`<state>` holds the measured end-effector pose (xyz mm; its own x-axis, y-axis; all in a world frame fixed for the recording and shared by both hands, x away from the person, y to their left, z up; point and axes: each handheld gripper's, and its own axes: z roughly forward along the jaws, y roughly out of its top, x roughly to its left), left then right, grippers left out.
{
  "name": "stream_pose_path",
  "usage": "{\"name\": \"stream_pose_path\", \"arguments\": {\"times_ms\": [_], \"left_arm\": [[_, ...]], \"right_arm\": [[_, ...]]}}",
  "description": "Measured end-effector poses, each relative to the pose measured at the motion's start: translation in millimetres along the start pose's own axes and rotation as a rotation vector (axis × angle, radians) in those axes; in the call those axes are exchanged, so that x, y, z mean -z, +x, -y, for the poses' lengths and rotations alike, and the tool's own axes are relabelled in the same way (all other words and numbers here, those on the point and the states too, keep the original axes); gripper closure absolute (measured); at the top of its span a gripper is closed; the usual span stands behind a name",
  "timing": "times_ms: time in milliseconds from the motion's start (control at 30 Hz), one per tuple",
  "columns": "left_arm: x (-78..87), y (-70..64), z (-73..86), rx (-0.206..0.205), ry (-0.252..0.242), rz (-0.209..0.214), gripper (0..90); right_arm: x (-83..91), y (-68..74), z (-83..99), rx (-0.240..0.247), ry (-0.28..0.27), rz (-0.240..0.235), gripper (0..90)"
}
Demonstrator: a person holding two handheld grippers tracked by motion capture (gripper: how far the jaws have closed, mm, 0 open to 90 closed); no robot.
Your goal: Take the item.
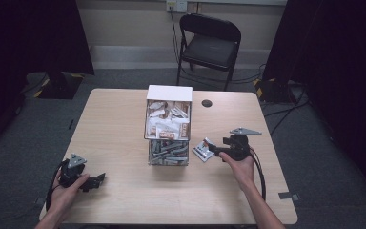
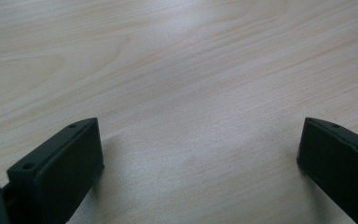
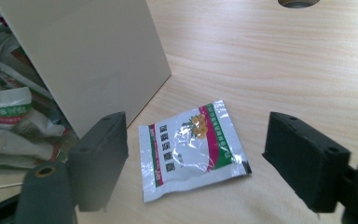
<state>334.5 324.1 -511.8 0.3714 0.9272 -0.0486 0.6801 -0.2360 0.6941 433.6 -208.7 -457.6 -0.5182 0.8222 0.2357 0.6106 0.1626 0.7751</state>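
Fingers (image 1: pixel 96 180) on the left gripper (image 1: pixel 83 177) are spread and hold nothing, parked low at the near-left of the surface (image 1: pixel 119 143), well apart from the work; looks like it's idle. Same high view: right gripper (image 1: pixel 220 148) sits right of the two-tier box (image 1: pixel 168 125), nose aimed left at a sachet (image 1: pixel 203 150) lying flat just beside the box's lower tier, likely lined up for a pick. Box holds more packets, brown-white ones up top, grey ones below. Left gripper view: both fingers (image 2: pixel 60 168) wide apart over bare wood, nothing between them. Right gripper view: fingers (image 3: pixel 100 156) wide open, straddling the sachet (image 3: pixel 191 147) from above and behind, not touching it yet, as far as I can tell. Sachet lies flat, print side up, near the box's white side wall (image 3: pixel 93 56) but apart from it. Long axis is hard to call, since it's close to square; print runs diagonally across the view, top edge pointing away from the gripper and skewed to the finger line. Expect a wrist turn before closing.
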Motion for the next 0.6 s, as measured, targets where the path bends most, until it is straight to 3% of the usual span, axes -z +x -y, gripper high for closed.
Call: {"name": "stream_pose_path", "arguments": {"times_ms": [133,600], "left_arm": [[-0.3,0.1,-0.1,0.0,-0.001,-0.001,0.0],[-0.3,0.1,-0.2,-0.001,-0.001,-0.001,0.0]], "right_arm": [[8.9,3.2,4.3,-0.004,0.006,0.016,15.1],[39.6,1.5,13.5,-0.031,-0.007,0.07,14.7]]}}
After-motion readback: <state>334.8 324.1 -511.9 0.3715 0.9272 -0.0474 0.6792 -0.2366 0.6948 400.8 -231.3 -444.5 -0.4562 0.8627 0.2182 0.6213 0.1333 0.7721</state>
